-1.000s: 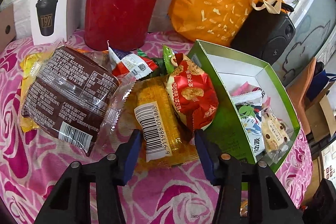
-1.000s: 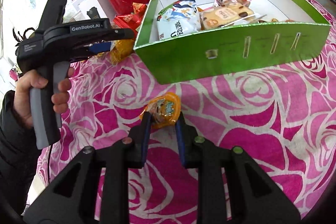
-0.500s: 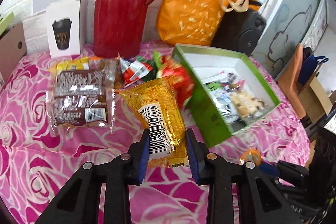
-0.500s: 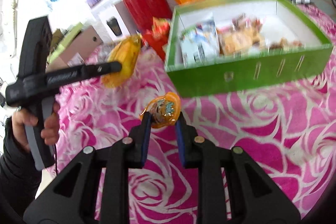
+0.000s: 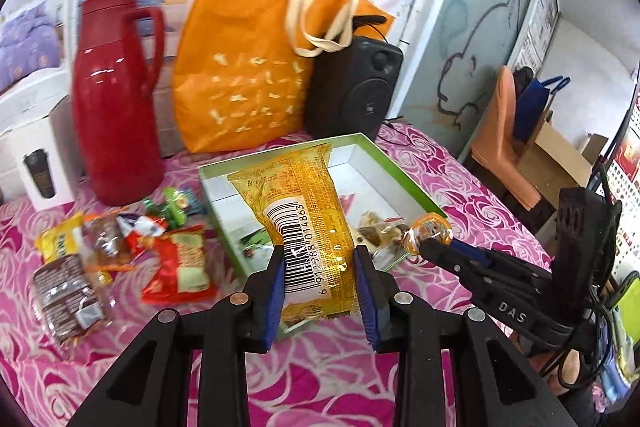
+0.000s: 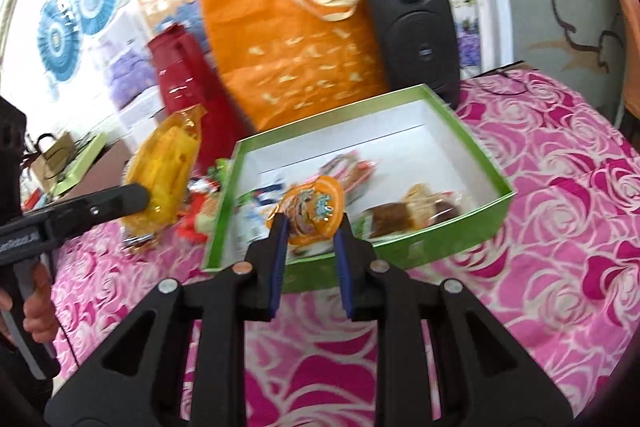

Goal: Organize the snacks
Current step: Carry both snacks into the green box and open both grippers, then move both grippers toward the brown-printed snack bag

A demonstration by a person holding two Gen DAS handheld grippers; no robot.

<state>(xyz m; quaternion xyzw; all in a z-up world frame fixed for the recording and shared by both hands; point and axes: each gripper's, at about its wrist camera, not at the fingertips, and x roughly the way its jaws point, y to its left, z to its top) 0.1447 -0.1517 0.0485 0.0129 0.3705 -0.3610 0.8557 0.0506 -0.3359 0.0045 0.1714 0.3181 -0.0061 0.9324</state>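
Above the near wall of the green box (image 5: 404,169), the left gripper (image 5: 320,291) holds a yellow snack packet (image 5: 304,219) clamped across its lower, barcoded end, so that the longer free end projects forward over the box interior; this grip appears chosen to let the packet drop inside once the fingers (image 5: 276,287) part. The right gripper (image 6: 310,259) is closed on a small orange round snack (image 6: 314,209), pinched at its lower edge and held just over the near rim of the same box, which suggests a second deposit is being prepared. Several wrapped items already lie on the box floor, toward its near side. Unsorted snacks remain on the desk (image 5: 332,379) to the left of the box, among them a red packet (image 5: 180,267) and a brown wrapped cake (image 5: 64,291). A red jug (image 5: 116,99), an orange bag (image 5: 248,67) and a black speaker (image 5: 352,87) stand behind the box, clear of the working area. Judged from this layout, sorting is partly complete.
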